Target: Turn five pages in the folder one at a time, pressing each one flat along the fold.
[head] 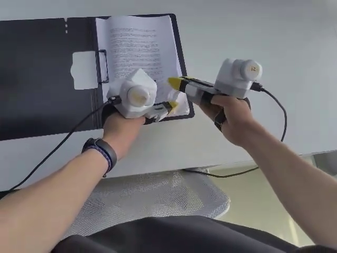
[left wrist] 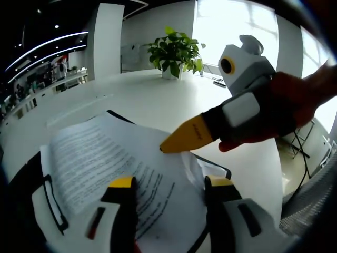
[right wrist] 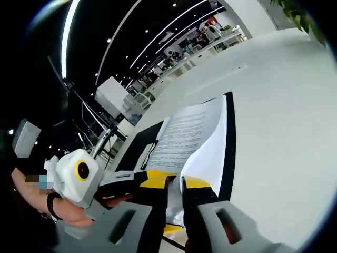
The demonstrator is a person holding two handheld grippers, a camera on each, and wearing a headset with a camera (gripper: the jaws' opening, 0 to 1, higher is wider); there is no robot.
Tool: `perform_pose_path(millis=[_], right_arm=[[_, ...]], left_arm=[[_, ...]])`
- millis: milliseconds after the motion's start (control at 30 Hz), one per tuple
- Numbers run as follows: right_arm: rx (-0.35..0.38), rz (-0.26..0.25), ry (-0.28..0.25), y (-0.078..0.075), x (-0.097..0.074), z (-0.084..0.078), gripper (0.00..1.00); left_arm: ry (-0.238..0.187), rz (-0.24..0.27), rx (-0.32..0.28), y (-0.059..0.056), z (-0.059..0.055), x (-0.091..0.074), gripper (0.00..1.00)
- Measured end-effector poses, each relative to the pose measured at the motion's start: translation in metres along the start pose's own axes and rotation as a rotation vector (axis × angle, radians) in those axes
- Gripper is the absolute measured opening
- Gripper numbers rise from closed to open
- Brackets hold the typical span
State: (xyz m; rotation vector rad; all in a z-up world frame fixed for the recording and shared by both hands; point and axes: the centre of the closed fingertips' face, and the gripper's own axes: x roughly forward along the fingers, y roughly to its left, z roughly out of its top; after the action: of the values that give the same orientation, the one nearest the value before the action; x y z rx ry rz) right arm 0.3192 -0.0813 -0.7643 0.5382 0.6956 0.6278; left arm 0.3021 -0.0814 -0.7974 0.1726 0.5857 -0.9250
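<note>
The folder (head: 47, 79) lies on the table (head: 263, 42), pages (head: 139, 47) in its right half, left claw (head: 168, 108) beside right claw (head: 175, 81) at their corner.

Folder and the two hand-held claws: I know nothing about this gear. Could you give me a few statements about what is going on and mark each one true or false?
1. The folder lies open on a white table. True.
2. The left gripper is clamped shut. False: its jaws stand apart over the printed top page.
3. A potted plant stands on the table beyond the folder. True.
4. The right gripper points away from the folder. False: its jaws, close together, meet the top page's lifted edge.
5. The person wears a dark wristband. True.
</note>
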Motion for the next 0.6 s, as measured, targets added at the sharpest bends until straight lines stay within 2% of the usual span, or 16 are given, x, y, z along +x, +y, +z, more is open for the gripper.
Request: perform_pose_path(millis=[267,500,600], right_arm=[[0.035,-0.003,-0.025,-0.0031,-0.0013,0.0014,0.03],[0.031,0.004,-0.027,-0.0011,-0.0006,0.0037,0.02],[0.026,0.005,-0.026,-0.0008,-0.0005,0.0047,0.02]], left_arm=[[0.001,-0.001,-0.004,-0.0007,0.0003,0.0001,0.52],[0.007,-0.002,-0.006,-0.0015,0.0009,0.0002,0.53],[0.006,-0.014,-0.027,-0.0039,0.0024,-0.0001,0.57]])
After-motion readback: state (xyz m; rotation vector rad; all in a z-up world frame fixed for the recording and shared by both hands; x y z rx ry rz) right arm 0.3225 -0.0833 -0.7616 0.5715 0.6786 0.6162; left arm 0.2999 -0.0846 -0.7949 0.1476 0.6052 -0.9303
